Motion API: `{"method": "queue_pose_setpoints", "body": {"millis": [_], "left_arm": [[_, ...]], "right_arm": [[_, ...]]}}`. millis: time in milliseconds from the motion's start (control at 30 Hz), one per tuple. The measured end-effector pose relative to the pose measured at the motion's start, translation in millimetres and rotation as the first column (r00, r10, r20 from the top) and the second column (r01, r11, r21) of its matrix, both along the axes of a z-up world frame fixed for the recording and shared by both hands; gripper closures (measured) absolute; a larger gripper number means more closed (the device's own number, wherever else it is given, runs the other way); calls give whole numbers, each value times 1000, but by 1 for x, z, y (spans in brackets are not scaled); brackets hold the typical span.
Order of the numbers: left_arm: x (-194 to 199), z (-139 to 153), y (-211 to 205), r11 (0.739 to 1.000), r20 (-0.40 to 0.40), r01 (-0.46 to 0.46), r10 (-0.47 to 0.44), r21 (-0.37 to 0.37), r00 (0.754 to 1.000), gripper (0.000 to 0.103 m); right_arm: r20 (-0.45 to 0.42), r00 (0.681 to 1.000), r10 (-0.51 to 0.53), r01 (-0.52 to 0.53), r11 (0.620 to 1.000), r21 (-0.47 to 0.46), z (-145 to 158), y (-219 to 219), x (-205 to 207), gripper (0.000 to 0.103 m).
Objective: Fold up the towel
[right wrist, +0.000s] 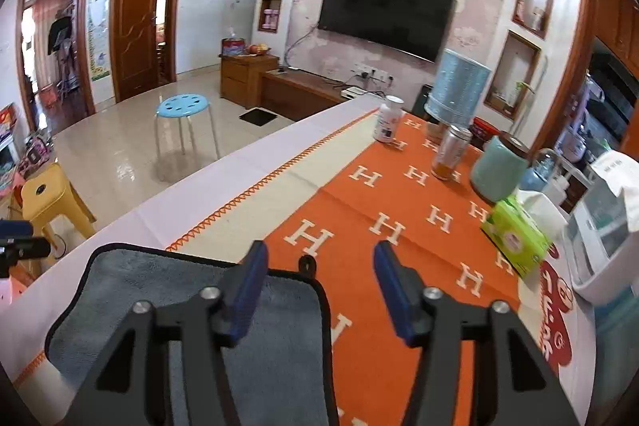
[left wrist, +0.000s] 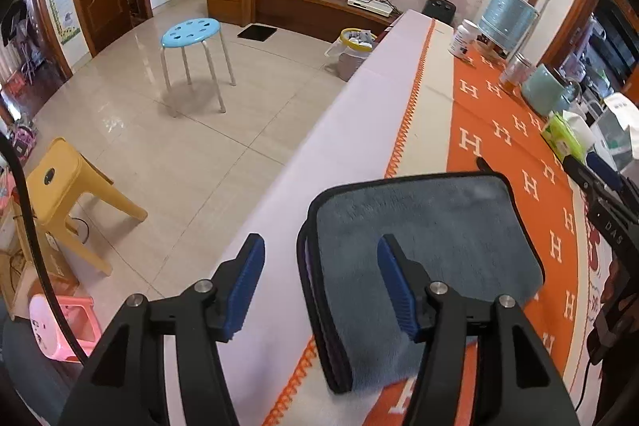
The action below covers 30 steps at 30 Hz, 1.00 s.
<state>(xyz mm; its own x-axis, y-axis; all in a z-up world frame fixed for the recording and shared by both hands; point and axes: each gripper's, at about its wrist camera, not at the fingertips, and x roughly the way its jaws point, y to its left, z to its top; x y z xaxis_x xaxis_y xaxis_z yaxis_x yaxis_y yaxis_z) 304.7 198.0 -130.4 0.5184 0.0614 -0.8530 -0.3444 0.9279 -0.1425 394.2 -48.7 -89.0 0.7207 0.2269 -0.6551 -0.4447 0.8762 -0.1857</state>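
Observation:
A grey towel with black trim lies folded in several layers on the orange tablecloth, near the table's front edge. My left gripper is open and empty, straddling the towel's left edge just above it. In the right wrist view the towel lies at lower left with a small black loop at its far right corner. My right gripper is open and empty, hovering over the towel's right edge. The right gripper also shows at the right of the left wrist view.
Along the table's far and right side stand a white bottle, a glass jar, a green canister, a green tissue pack and a white appliance. On the floor to the left stand a blue stool and a yellow stool.

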Motion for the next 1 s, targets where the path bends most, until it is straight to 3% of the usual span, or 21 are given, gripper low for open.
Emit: {"method": "queue_pose_setpoints", "body": {"millis": [400, 533, 700, 1000], "left_arm": [[-56, 24, -7, 999, 16, 50, -50, 17, 999, 45], [-72, 27, -9, 995, 18, 100, -100, 8, 995, 40], [-90, 28, -21, 982, 26, 191, -190, -10, 981, 37], [-120, 25, -67, 945, -14, 326, -327, -24, 945, 25]], "right_arm": [[-49, 992, -119, 122, 991, 59, 22, -31, -67, 31], [-80, 982, -173, 180, 980, 81, 22, -43, -96, 24], [-135, 956, -259, 274, 956, 104, 16, -61, -138, 10], [-264, 902, -342, 387, 910, 145, -3, -94, -201, 10]]}}
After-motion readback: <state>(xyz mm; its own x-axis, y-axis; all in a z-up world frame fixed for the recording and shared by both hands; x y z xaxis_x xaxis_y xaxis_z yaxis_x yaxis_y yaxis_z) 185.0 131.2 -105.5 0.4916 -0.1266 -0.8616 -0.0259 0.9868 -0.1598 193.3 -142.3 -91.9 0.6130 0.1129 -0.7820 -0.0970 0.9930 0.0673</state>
